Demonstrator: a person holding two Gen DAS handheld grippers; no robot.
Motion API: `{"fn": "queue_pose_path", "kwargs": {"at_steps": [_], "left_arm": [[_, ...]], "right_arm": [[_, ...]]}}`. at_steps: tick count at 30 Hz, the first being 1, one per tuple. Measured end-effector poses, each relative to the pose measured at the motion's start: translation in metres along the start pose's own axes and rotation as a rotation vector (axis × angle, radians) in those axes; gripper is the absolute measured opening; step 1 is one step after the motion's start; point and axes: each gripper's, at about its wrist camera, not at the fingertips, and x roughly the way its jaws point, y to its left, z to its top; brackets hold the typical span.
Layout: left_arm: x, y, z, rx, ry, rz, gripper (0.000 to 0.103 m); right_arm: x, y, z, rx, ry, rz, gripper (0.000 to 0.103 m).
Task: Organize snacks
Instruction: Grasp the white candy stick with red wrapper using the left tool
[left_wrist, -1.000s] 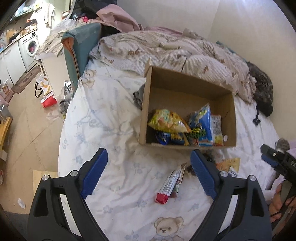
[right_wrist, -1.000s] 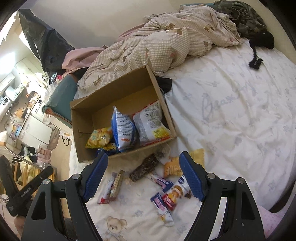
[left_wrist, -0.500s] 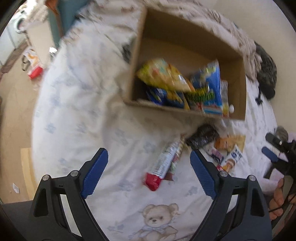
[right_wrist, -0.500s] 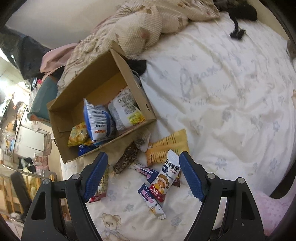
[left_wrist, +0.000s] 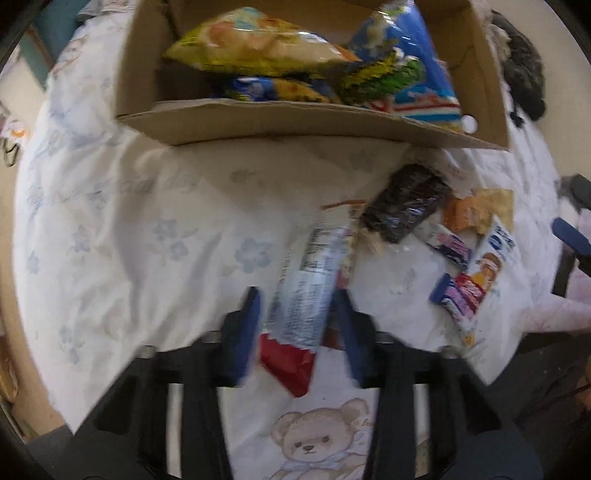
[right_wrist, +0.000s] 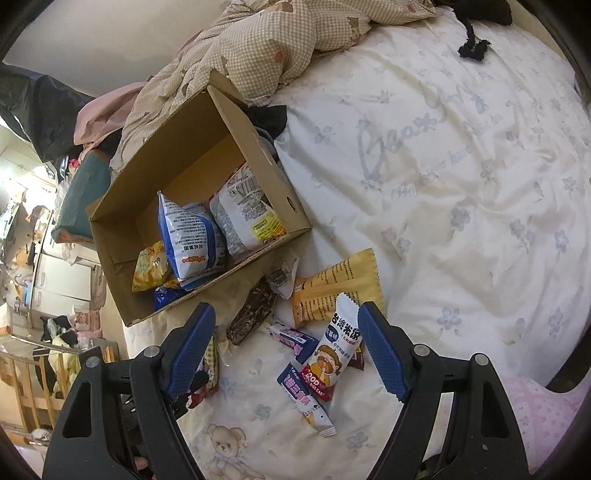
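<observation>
— How far was the snack sorting when you looked?

— I judged it about half done. The cardboard box (right_wrist: 207, 206) on the bed (right_wrist: 461, 166) already held several bags: a yellow bag (left_wrist: 255, 40), a blue bag (right_wrist: 188, 236) and a white bag (right_wrist: 245, 212), standing or leaning inside. Outside, just in front of the box wall, I still counted loose pieces — a dark bar (right_wrist: 253, 312), an orange packet (right_wrist: 338, 291), a rice cake packet (right_wrist: 334, 354) and two small purple bars (right_wrist: 304, 397). All of these had yet to go in.

— And the claws?

— My left claw (left_wrist: 297, 321) had its fingers narrowed around the silver bar with the red end (left_wrist: 306, 291), which lay on the sheet pointing toward the box. The picture was blurred, so I could not say for sure if the pads pressed it or only stood beside it. My right claw (right_wrist: 286, 350) was wide open and held nothing; it hovered over the loose pile, with the rice cake packet between its fingers from that view.

— What changed from half a second earlier?

— The left claw had been fully spread and higher above the bed; since then it came down and closed in on the silver bar, and the box filled the top of its view. The right claw moved a little closer to the pile, still spread as wide as before.
</observation>
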Motion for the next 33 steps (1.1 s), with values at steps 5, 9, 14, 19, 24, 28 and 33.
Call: {"fn": "queue_pose_path", "kwargs": {"at_steps": [5,9,14,19,24,28,33], "left_arm": [[-0.001,-0.005,0.001,0.042,-0.024,0.027,0.02],[-0.003,0.009,0.006,-0.016,-0.035,0.041,0.02],[-0.005,0.02,0.005,-0.059,-0.016,0.017,0.02],[-0.003,0.028,0.0,-0.113,0.005,-0.041,0.02],[0.002,0.029,0.003,-0.133,0.011,-0.046,0.017],[-0.005,0.026,0.004,-0.124,0.009,-0.046,0.012],[-0.033,0.03,-0.002,-0.144,-0.041,-0.021,0.012]], "right_arm": [[0.003,0.0,-0.002,-0.006,0.012,-0.012,0.082],[0.004,0.001,-0.003,-0.009,0.015,-0.026,0.082],[0.006,0.005,-0.007,-0.027,0.017,-0.044,0.082],[0.007,0.009,-0.009,-0.053,0.018,-0.061,0.082],[0.009,0.008,-0.009,-0.05,0.023,-0.065,0.082],[0.009,0.007,-0.008,-0.052,0.027,-0.069,0.082],[0.01,0.013,-0.013,-0.079,0.084,-0.022,0.082]]}}
